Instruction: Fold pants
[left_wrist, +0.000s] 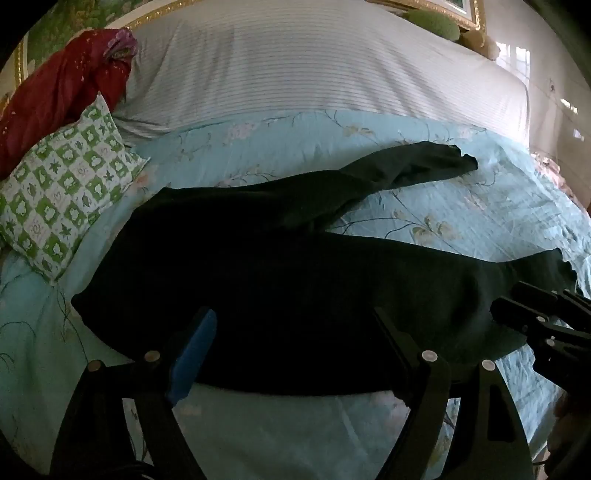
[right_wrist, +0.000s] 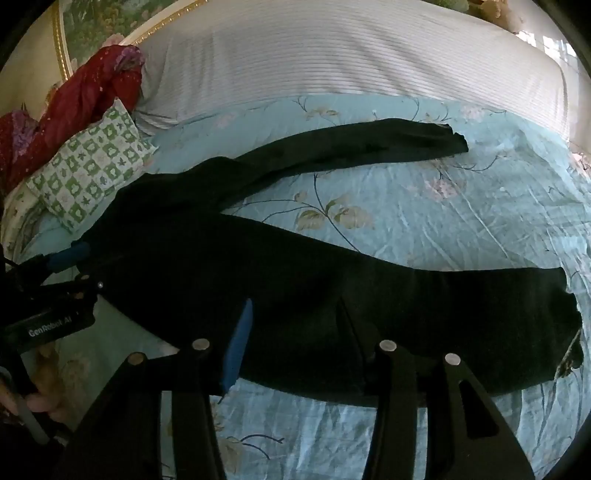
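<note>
Dark pants (left_wrist: 280, 280) lie spread on a light blue floral bedsheet (left_wrist: 424, 206), waist to the left, two legs fanning right. My left gripper (left_wrist: 295, 332) is open, hovering over the near edge of the pants close to the waist. My right gripper (right_wrist: 295, 325) is open over the near leg (right_wrist: 424, 314). The far leg (right_wrist: 351, 151) stretches toward the back right. The right gripper also shows in the left wrist view (left_wrist: 524, 314), and the left gripper in the right wrist view (right_wrist: 70, 258). Neither holds cloth.
A green-and-white checked pillow (left_wrist: 62, 192) lies left of the waist, with red cloth (left_wrist: 59, 92) behind it. A white striped sheet (left_wrist: 314, 66) covers the far bed. A gold frame (right_wrist: 62, 48) stands at the back left. The bed edge drops at the right.
</note>
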